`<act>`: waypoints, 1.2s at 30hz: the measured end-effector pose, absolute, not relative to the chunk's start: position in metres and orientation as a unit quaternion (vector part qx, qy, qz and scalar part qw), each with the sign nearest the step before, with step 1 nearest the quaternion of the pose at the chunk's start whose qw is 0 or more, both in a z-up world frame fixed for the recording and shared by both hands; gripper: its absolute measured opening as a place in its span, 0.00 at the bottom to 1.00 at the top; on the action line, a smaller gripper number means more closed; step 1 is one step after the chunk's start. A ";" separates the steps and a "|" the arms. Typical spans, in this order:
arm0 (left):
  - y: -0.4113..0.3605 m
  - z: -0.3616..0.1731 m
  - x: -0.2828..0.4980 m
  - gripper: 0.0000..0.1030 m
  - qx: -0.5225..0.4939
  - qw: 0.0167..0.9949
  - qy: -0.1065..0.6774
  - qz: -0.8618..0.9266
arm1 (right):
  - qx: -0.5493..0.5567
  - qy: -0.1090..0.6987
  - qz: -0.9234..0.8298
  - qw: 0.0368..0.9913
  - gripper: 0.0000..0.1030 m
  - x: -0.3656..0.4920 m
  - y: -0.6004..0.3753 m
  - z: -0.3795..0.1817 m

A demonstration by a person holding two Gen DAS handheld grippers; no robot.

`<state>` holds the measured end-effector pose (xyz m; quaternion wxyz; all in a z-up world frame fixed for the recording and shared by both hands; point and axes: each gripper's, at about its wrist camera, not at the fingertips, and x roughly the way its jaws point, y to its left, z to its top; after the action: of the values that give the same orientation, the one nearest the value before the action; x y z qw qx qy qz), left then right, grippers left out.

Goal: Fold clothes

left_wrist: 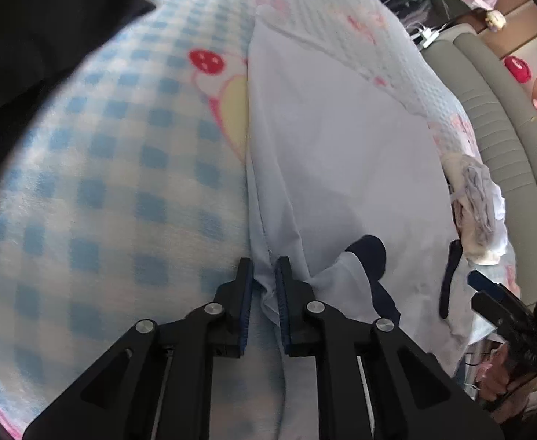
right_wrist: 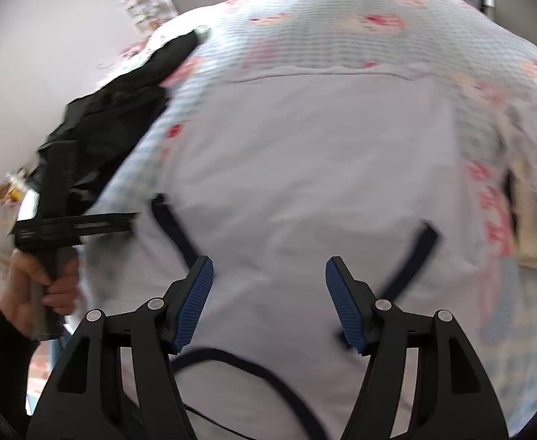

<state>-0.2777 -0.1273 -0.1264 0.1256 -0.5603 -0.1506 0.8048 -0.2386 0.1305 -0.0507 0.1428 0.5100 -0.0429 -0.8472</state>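
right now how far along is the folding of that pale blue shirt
Early. Done: the pale blue shirt lies spread on the checked blanket, navy-trimmed neckline nearest the right wrist camera. In hand: the left gripper is pinched shut on the shirt's side edge; the right gripper hangs open above it, holding nothing. Left: no fold shows yet, and a black garment waits unfolded beside it.

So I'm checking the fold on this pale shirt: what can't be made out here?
- Pale shirt, right wrist view: motion blur hides creases; the right tongs cover its near hem.
- Left wrist view: the left tongs hide the pinched edge.
- Black garment: cut off at the frame edge.
- Crumpled pile: too small to identify.
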 end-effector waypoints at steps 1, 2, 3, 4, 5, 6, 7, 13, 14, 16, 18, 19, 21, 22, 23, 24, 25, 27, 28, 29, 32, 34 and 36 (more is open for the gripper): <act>-0.124 -0.124 -0.275 0.02 -0.563 0.107 -0.120 0.811 | 0.513 -0.046 -0.847 0.134 0.63 -0.238 0.137 -0.051; -0.121 -0.123 -0.272 0.01 -0.567 0.089 -0.091 0.814 | 0.515 -0.049 -0.847 0.125 0.63 -0.235 0.146 -0.052; -0.120 -0.121 -0.270 0.01 -0.569 0.073 -0.068 0.816 | 0.517 -0.050 -0.847 0.117 0.63 -0.233 0.153 -0.053; -0.120 -0.118 -0.268 0.02 -0.568 0.066 -0.064 0.818 | 0.519 -0.049 -0.847 0.110 0.63 -0.231 0.160 -0.055; -0.121 -0.114 -0.264 0.02 -0.567 0.060 -0.061 0.819 | 0.520 -0.049 -0.847 0.103 0.63 -0.228 0.167 -0.056; -0.121 -0.106 -0.259 0.02 -0.558 0.056 -0.065 0.825 | 0.520 -0.050 -0.847 0.096 0.63 -0.224 0.173 -0.058; -0.120 -0.095 -0.251 0.03 -0.542 0.053 -0.071 0.836 | 0.522 -0.054 -0.847 0.089 0.63 -0.220 0.179 -0.059; -0.100 -0.059 -0.189 0.33 -0.463 0.122 -0.096 0.872 | 0.532 -0.044 -0.843 0.069 0.63 -0.193 0.199 -0.067; -0.094 -0.061 -0.177 0.33 -0.458 0.140 -0.090 0.873 | 0.532 -0.039 -0.843 0.068 0.63 -0.186 0.199 -0.068; -0.080 -0.067 -0.157 0.33 -0.455 0.168 -0.077 0.871 | 0.531 -0.030 -0.844 0.067 0.63 -0.172 0.200 -0.068; -0.070 -0.075 -0.146 0.33 -0.463 0.156 -0.071 0.870 | 0.531 -0.027 -0.845 0.059 0.63 -0.159 0.204 -0.070; -0.065 -0.078 -0.137 0.31 -0.463 0.147 -0.072 0.871 | 0.532 -0.032 -0.845 0.055 0.63 -0.153 0.208 -0.071; -0.058 -0.081 -0.121 0.31 -0.464 0.154 -0.078 0.869 | 0.532 -0.046 -0.844 0.048 0.63 -0.142 0.217 -0.072; -0.054 -0.085 -0.118 0.31 -0.463 0.160 -0.079 0.868 | 0.531 -0.052 -0.844 0.046 0.63 -0.138 0.221 -0.072; -0.051 -0.087 -0.116 0.31 -0.465 0.167 -0.081 0.865 | 0.531 -0.059 -0.844 0.045 0.63 -0.134 0.224 -0.072; -0.048 -0.089 -0.115 0.31 -0.468 0.175 -0.083 0.862 | 0.530 -0.061 -0.844 0.054 0.63 -0.130 0.225 -0.071; -0.044 -0.097 -0.116 0.32 -0.483 0.178 -0.085 0.853 | 0.528 -0.062 -0.844 0.064 0.63 -0.127 0.226 -0.070; -0.035 -0.115 -0.119 0.33 -0.521 0.175 -0.088 0.831 | 0.533 -0.050 -0.840 0.088 0.63 -0.121 0.221 -0.074; -0.032 -0.124 -0.120 0.33 -0.536 0.168 -0.085 0.823 | 0.539 -0.046 -0.836 0.092 0.63 -0.120 0.218 -0.080; -0.029 -0.124 -0.120 0.33 -0.534 0.165 -0.082 0.825 | 0.549 -0.048 -0.830 0.089 0.63 -0.119 0.218 -0.087; -0.027 -0.109 -0.114 0.33 -0.514 0.162 -0.089 0.837 | 0.559 -0.085 -0.821 0.077 0.63 -0.109 0.224 -0.099; -0.029 -0.095 -0.115 0.39 -0.485 0.151 -0.089 0.857 | 0.528 -0.088 -0.841 0.086 0.63 -0.098 0.227 -0.085; -0.028 -0.090 -0.128 0.43 -0.482 0.151 -0.076 0.859 | 0.495 -0.075 -0.861 0.092 0.66 -0.091 0.231 -0.071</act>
<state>-0.1283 -0.0281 -0.0899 0.1513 -0.4825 -0.0755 0.8594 -0.0909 0.2313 -0.0707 0.0917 0.4955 -0.0749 -0.8605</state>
